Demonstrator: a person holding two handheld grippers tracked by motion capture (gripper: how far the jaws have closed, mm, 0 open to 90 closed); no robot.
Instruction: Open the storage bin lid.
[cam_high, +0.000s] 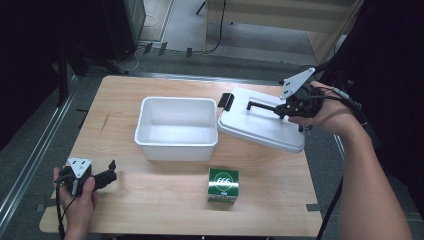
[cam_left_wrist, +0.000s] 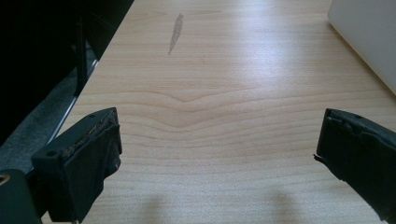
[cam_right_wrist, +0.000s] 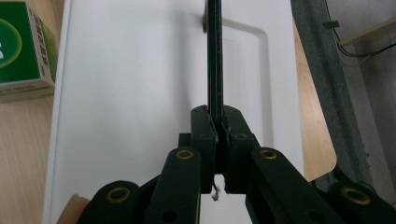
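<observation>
A white lid (cam_high: 260, 125) hangs tilted just right of the open white bin (cam_high: 175, 150), its left edge near the bin's right rim. My right gripper (cam_high: 280, 111) is shut on the thin black handle (cam_high: 260, 105) on top of the lid. In the right gripper view the jaws (cam_right_wrist: 218, 126) pinch that handle (cam_right_wrist: 214, 56) over the lid's white surface (cam_right_wrist: 140, 93). My left gripper (cam_high: 111, 170) rests at the table's front left, open, with bare wood between its fingers (cam_left_wrist: 219, 144).
A green box (cam_high: 223, 185) stands in front of the bin, also at the upper left of the right gripper view (cam_right_wrist: 23, 51). The bin's wall (cam_left_wrist: 369, 32) shows at the left gripper view's upper right. The wooden table (cam_high: 150, 200) ends close by the left hand.
</observation>
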